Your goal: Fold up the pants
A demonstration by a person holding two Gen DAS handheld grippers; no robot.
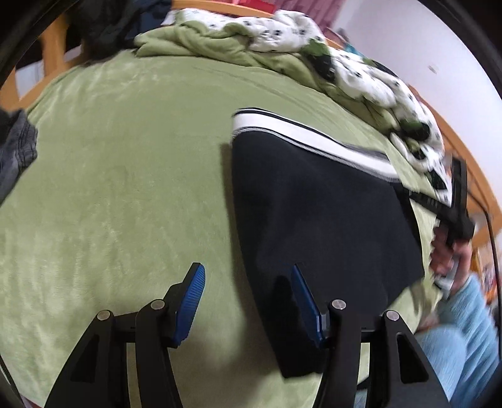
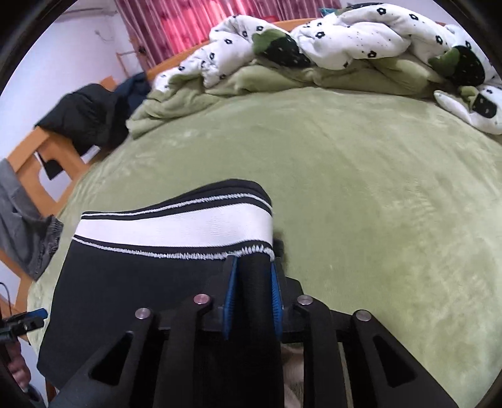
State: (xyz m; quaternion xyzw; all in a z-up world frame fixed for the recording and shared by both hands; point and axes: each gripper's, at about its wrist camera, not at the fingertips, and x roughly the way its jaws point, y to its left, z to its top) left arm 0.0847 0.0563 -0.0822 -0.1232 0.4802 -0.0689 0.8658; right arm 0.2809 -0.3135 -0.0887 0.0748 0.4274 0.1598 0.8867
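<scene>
Black pants (image 1: 320, 213) with a white striped band lie folded on the green bed cover (image 1: 125, 175). My left gripper (image 1: 246, 276) is open and empty above the cover at the pants' left edge; its right finger hangs over the black cloth. In the right wrist view the pants (image 2: 131, 288) fill the lower left, with the white band (image 2: 175, 229) across them. My right gripper (image 2: 251, 266) is shut on the pants' right edge just below the band. The right gripper also shows in the left wrist view (image 1: 455, 201), at the far right.
A crumpled white and green duvet (image 2: 329, 47) lies along the far side of the bed. Dark clothes (image 2: 91, 116) hang over the wooden bed frame (image 2: 28, 157). Grey cloth (image 2: 28, 232) hangs at the left. A pink curtain (image 2: 175, 25) is behind.
</scene>
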